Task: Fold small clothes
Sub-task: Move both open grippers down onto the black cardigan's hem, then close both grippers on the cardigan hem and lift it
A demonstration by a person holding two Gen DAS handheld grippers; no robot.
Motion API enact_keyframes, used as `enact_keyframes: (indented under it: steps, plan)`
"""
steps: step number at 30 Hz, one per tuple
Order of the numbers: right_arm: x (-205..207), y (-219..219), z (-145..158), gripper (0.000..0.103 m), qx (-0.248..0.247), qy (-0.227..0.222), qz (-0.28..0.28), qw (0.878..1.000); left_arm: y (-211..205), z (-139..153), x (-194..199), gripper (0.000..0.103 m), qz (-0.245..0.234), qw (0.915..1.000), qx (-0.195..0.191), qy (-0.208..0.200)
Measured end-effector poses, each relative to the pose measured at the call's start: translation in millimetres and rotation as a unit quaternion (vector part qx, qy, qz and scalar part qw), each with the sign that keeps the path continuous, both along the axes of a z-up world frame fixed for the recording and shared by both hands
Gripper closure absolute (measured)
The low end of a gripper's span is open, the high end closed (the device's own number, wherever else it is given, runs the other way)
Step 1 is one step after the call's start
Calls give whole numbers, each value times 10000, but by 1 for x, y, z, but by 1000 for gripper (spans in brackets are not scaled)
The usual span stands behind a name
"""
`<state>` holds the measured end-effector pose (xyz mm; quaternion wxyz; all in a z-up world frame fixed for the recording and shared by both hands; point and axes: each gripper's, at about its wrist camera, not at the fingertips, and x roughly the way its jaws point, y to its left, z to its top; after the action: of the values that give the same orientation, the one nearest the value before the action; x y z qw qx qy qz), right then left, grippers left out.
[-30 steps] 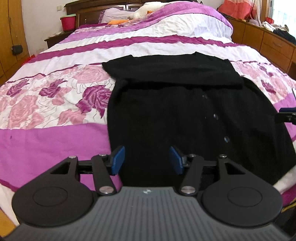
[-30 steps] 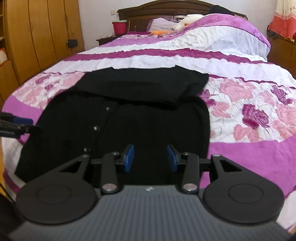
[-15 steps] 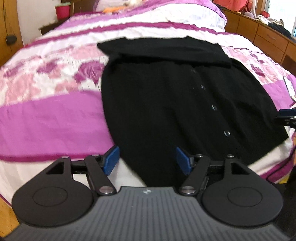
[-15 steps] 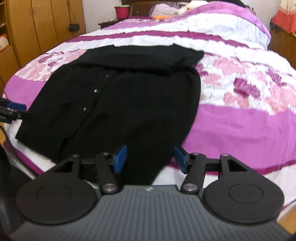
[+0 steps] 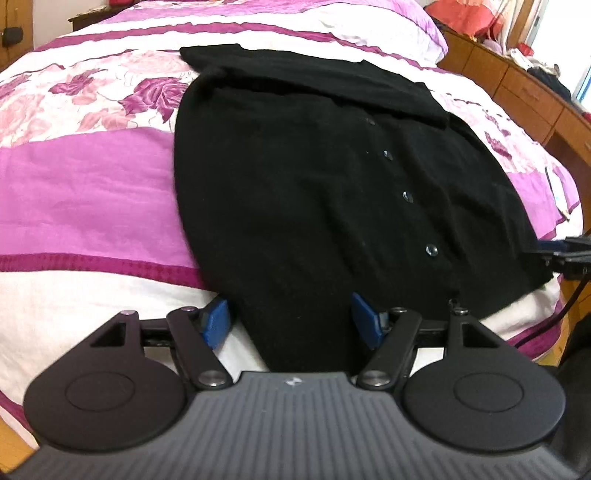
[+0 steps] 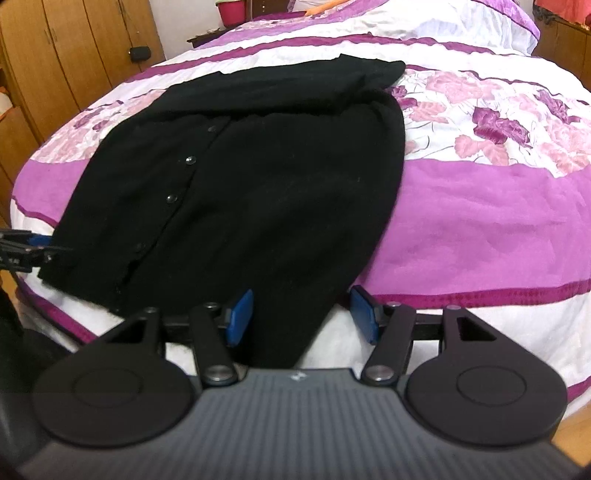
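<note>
A black buttoned cardigan lies flat on the bed, its sleeves folded across the top; it also shows in the right wrist view. My left gripper is open, its blue pads on either side of the hem's left corner. My right gripper is open, its pads on either side of the hem's right corner. Each gripper shows at the edge of the other's view, the right one and the left one.
The bed has a pink, purple and white floral cover. A wooden wardrobe stands at the left and wooden drawers at the right. A red bin sits on a nightstand by the headboard.
Both grippers have dropped and pulled back to the near hem of the cardigan, and their jaws have opened wider around its corners.
</note>
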<state>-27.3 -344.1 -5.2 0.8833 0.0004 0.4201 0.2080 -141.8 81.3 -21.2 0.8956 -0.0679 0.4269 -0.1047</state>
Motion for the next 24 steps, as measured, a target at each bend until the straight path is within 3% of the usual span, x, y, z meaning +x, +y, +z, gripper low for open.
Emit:
enact_keyframes:
  steps: [6, 12, 15, 21, 24]
  plan:
    - [-8, 1, -3, 44, 85, -54, 78, 9999, -5, -4, -2, 37, -248, 9996, -139, 76]
    - [-5, 3, -5, 55, 69, -72, 114, 9999, -10, -12, 3, 46, -280, 9994, -109, 162]
    - [-6, 2, -4, 66, 107, -48, 157, 9998, -2, -13, 2, 54, -147, 9993, -288, 178]
    - [6, 1, -8, 68, 342, 137, 272, 9990, 14, -23, 11, 54, 141, 9954, -905, 263]
    - [10, 2, -9, 72, 444, 207, 281, 9984, 15, -24, 11, 54, 52, 9951, -963, 240]
